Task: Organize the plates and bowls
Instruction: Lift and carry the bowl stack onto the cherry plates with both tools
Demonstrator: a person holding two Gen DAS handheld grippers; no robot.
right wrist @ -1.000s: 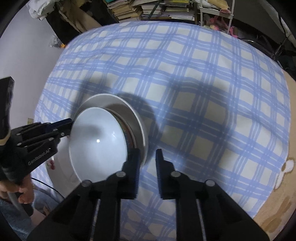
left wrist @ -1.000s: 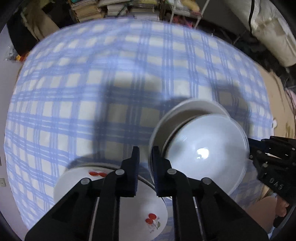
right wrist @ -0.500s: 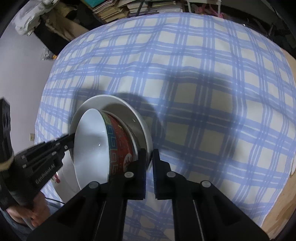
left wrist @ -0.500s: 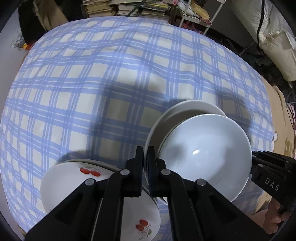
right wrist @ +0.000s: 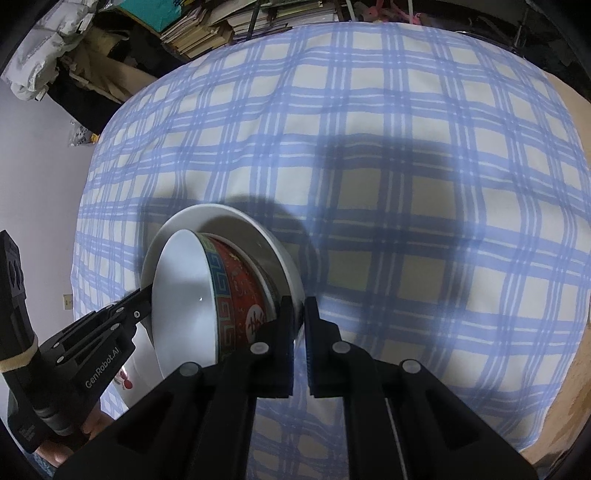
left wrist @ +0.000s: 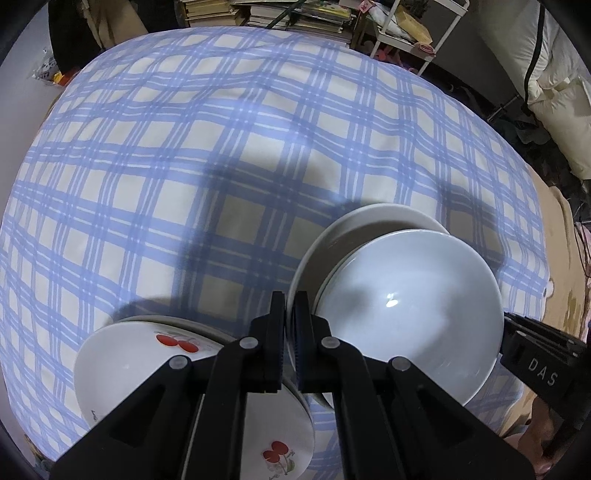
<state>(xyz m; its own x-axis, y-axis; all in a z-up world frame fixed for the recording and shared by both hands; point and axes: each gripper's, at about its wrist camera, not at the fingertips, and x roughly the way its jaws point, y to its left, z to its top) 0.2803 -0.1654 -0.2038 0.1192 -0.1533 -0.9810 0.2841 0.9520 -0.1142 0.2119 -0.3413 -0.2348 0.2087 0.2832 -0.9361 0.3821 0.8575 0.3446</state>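
Here, left gripper fingers pinching the white plate rim at lower centre, right gripper fingers clamped on its opposite rim, red-patterned bowl resting on it, cherry plates lower left, checked worktop beneath.

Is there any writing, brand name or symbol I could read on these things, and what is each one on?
"DAS" (cut off by the edge): on the right gripper, as the left wrist view shows it.
"GenRobot.AI": on the left gripper, as the right wrist view shows it.
A red Chinese character in a white roundel: on the red bowl; too distorted to read.
Small grey print on the cherry plate: cut off, unreadable.
Book spines: too blurred.
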